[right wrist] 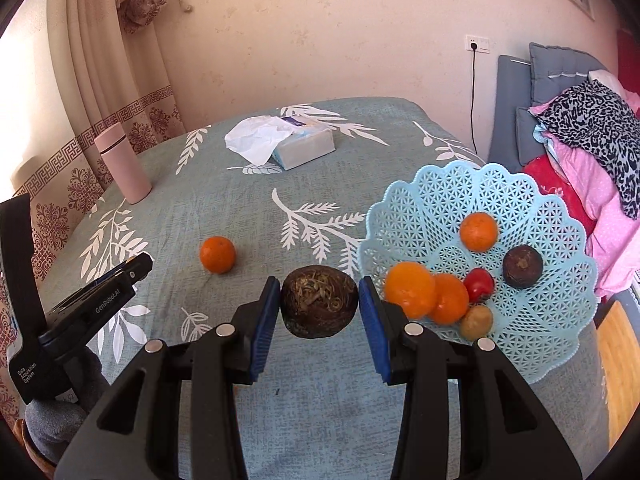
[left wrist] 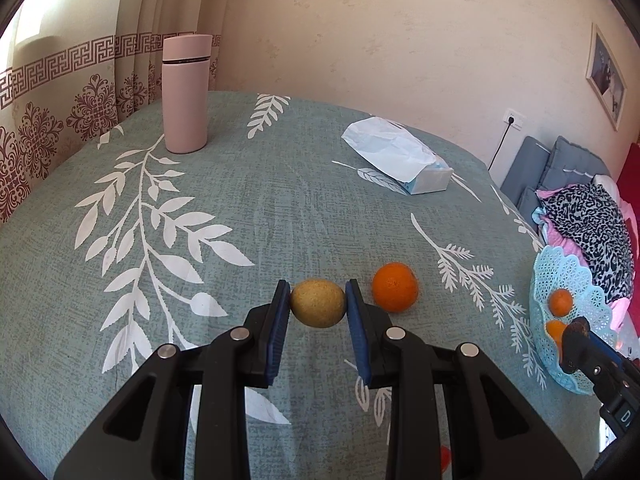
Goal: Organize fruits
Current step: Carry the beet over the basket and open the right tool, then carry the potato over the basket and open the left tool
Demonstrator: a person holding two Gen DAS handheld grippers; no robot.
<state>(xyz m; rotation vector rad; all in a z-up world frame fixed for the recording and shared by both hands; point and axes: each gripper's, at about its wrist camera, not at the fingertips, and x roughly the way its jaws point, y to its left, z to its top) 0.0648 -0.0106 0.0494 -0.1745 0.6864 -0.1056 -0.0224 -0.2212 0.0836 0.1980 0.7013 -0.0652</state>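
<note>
A: Where does the sorting stand?

B: Both tools are loaded. The left gripper point(left wrist: 318, 307) has its jaws pressed on a small tan fruit point(left wrist: 317, 302), and the right gripper point(right wrist: 319, 304) has its jaws snug against a dark brown fruit point(right wrist: 319, 300) with a stringy top (whether either is lifted off the surface point(left wrist: 240, 208) I cannot tell).

A: And the rest?

B: In the right wrist view the blue basket point(right wrist: 460, 192) sits at about 3 o'clock from the dark fruit, already holding oranges, a red fruit, a brown one and a tan one. One loose orange point(right wrist: 217, 254) lies on the surface at about 10 o'clock. The pink bottle point(right wrist: 123, 168) and tissue pack point(right wrist: 304, 146) stand far back.

A: Next move?

B: I'd judge the right load goes first: carry it rightward over the rim, then release above a bare patch so it doesn't knock the pile. The left one needs a longer trip across, clear of the loose orange
</note>
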